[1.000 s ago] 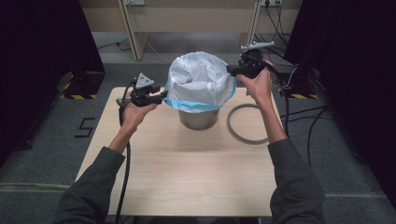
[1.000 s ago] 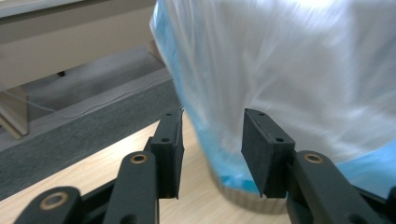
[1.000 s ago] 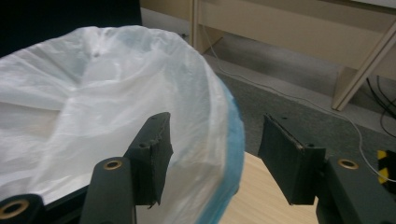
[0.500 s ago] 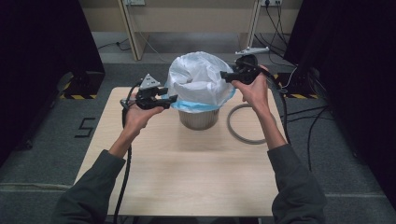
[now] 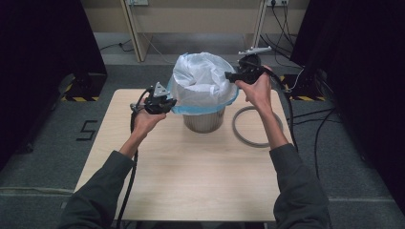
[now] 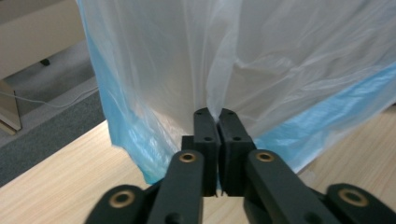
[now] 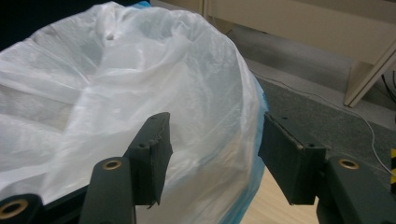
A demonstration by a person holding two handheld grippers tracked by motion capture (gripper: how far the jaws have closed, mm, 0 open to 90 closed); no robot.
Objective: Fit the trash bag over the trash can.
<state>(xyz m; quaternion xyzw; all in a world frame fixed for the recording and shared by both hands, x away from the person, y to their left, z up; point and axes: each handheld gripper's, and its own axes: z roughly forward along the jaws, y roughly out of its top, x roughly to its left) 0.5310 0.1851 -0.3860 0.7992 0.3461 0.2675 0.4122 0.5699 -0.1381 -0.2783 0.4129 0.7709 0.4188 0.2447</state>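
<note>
A white bin liner with a blue hem (image 5: 203, 86) is seen draped over a metal bin (image 5: 204, 120) standing toward the far middle of the bench (image 5: 191, 171); the liner is billowed up above the rim, and the blue hem hangs down around the upper part of the bin wall. The left gripper (image 5: 165, 102) is held at the liner's left side, level with the blue hem. In the left gripper view its fingers (image 6: 205, 140) are pressed together, having just been closing, with a fold of the white film (image 6: 219, 93) pinched between the tips; the blue hem is seen hanging just behind and to both sides of them. The right gripper (image 5: 234, 76) is held at the liner's upper right edge. In the right gripper view its fingers (image 7: 152, 149) are spread, with the liner's bulging rim (image 7: 210, 140) lying between them; contact between the pads and the film cannot be told, and no pinch is visible. A grey cable loop (image 5: 255, 126) is lying flat on the bench just right of the bin, under the right forearm. Both gripper cables are trailed back off the bench toward the person.
</note>
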